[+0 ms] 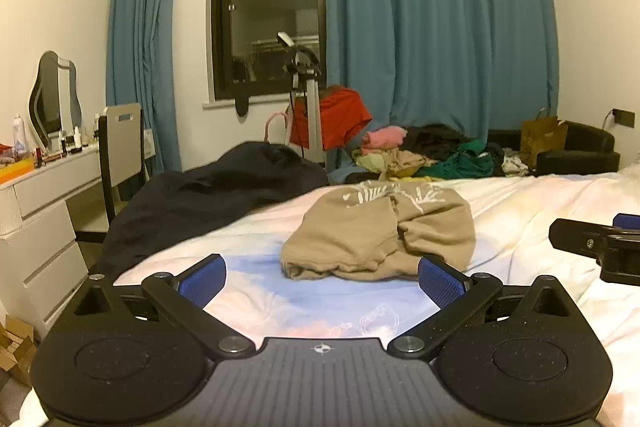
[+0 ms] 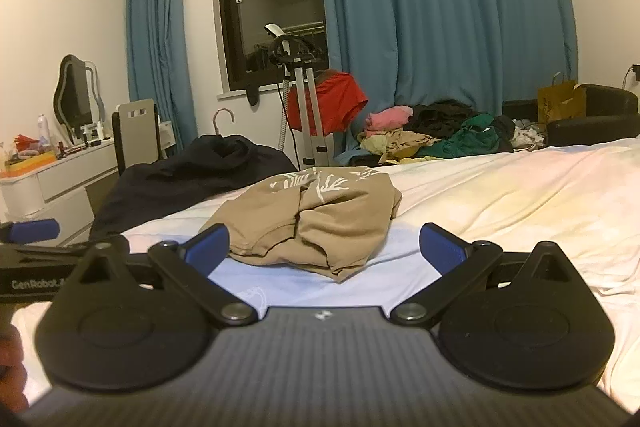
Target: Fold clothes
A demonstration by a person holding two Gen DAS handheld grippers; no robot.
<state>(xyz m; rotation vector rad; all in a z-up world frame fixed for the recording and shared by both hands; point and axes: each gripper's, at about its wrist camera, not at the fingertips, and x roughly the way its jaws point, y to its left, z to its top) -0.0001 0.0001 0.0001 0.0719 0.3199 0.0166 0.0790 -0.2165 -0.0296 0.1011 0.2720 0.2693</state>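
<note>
The tan shirt (image 1: 378,231) is soft matt cloth with a white print. The bed (image 1: 520,203) sheet is smooth, lightly creased cloth. Each gripper (image 1: 322,277) is matt black plastic with rough blue pads (image 1: 202,281) and shiny metal rivets.

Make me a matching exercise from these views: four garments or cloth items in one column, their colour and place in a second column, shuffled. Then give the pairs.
Things:
1. folded shirt
2. dark garment
3. garment draped on the stand
4. curtains

Descriptions:
A. red, hanging beyond the bed by the window
B. blue, covering the wall on both sides of the window
C. tan with a white print, lying on the bed ahead of both open grippers
D. black, heaped at the bed's left edge near the desk

Pairs: 1-C, 2-D, 3-A, 4-B
</note>
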